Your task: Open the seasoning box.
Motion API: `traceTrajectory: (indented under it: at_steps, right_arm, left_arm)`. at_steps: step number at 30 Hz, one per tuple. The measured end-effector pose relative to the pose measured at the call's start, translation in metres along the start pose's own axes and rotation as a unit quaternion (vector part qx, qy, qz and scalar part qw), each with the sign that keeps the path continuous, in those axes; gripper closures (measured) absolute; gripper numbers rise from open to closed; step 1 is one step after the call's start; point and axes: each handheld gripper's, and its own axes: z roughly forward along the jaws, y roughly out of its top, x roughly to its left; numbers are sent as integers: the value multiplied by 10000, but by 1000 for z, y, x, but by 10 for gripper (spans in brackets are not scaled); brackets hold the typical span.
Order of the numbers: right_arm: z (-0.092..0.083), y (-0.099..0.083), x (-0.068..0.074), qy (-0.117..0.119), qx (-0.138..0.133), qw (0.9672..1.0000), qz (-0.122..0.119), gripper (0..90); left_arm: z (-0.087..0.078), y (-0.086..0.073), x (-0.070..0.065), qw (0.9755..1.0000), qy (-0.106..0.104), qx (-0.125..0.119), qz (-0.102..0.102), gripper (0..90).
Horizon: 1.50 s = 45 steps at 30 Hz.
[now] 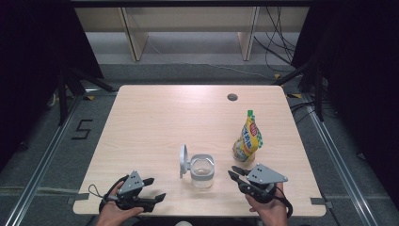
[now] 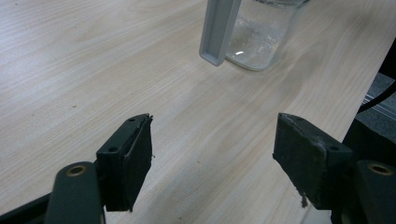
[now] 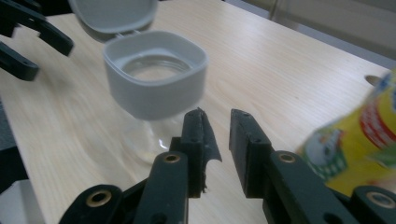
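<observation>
Clear glass jar (image 1: 203, 170) with hinged grey lid could tip if right gripper (image 1: 236, 172), jaws slightly apart and empty, bumps it; left gripper (image 1: 154, 189) gapes wide, empty.

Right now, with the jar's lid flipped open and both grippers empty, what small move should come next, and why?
Probably the right gripper should open wider and swing to the yellow snack bag beside it. Its jaws stand only slightly apart with nothing between them, the clear jar is open, and the left gripper waits open near the jar.
</observation>
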Motion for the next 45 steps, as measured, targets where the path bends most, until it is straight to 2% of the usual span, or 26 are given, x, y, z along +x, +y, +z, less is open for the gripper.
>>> traceTrajectory:
  at_steps: [1,4,5,7,8,9,12,13,14,16,17,20,21,22,23,24,25,28,30,31,34,36,37,39,44,45]
  right_arm:
    - [-2,-3,-4,11,40,10000,54,746]
    - [-7,-7,-8,-171,44,9998,126,732]
    - [-9,-10,-9,-239,114,9990,363,712]
    - [-10,-11,-10,-288,150,9988,361,703]
    - [-11,-13,-12,-447,152,9984,296,688]
    - [-11,-15,-14,-486,218,9980,329,665]
    - [-12,-16,-17,-658,237,9970,326,635]
    - [-13,-16,-16,-753,266,9950,598,590]
    - [-13,-16,-16,-753,266,9950,598,590]
    - [-11,-17,-22,-887,164,9954,322,552]
    - [-11,-18,-24,-1013,186,9935,491,490]
    - [-10,-21,-27,-1108,234,9912,681,452]
    - [-9,-21,-28,-1189,148,9907,651,441]
    - [-9,-22,-29,-1244,249,9897,664,425]
    - [-7,-23,-31,-1287,242,9892,660,406]
    - [-5,-24,-34,-1309,178,9889,673,385]
    - [-2,-24,-37,-1418,161,9873,697,364]
    - [3,-24,-40,-1517,172,9859,679,345]
    - [10,-23,-41,-1471,167,9860,764,331]
    - [14,-23,-43,-1567,192,9847,733,316]
    - [18,-22,-45,-1581,185,9839,816,303]
    - [23,-21,-49,-1642,181,9829,819,293]
    - [27,-20,-53,-1707,79,9817,845,292]
    - [31,-19,-55,-1766,23,9806,848,292]
    - [39,-17,-57,-1809,-109,9802,800,302]
    - [41,-15,-57,-1877,-103,9783,870,299]
  left_arm:
    - [1,0,-2,9998,-56,-125,-124,276]
    - [1,0,-2,9999,-48,-80,-110,276]
    - [1,0,-2,9999,-15,-62,-109,276]
    - [1,0,-1,10000,1,-22,1,276]
    - [1,0,0,10000,-15,1,61,276]
    - [1,-1,-2,10000,-19,-8,-90,276]
    - [1,-1,0,10000,-17,-62,-21,276]
    - [1,-1,-1,9998,-66,-67,-147,276]
    - [2,-2,-1,9996,-125,-180,-183,276]
    - [2,-2,-1,9997,-122,-130,-177,276]
    - [1,-2,-1,9998,-112,-90,-144,276]
    - [1,-2,-1,9998,-112,-94,-140,276]
    - [2,-2,-1,9998,-113,-105,-150,276]
    - [2,-2,-1,9998,-112,-109,-149,275]
    - [2,-2,-1,9997,-107,-120,-174,275]
    - [1,-2,1,10000,-52,-20,-25,275]
    - [3,-2,-1,9998,-87,-133,-69,275]
    - [1,-2,1,10000,-55,-51,-30,275]
    - [1,-2,-2,9998,-87,-47,-187,275]
    - [2,-3,-1,9999,-45,-31,-108,275]
    - [1,-3,-1,9999,-44,17,-89,275]
    - [2,-3,-3,9997,-91,-80,-212,275]
    - [0,-3,0,10000,-21,82,-40,275]
    - [1,-4,-1,9999,-47,-20,-138,275]
    - [1,-4,-1,9999,-15,-59,-148,275]
    - [1,-5,-1,9999,-2,-27,-126,275]
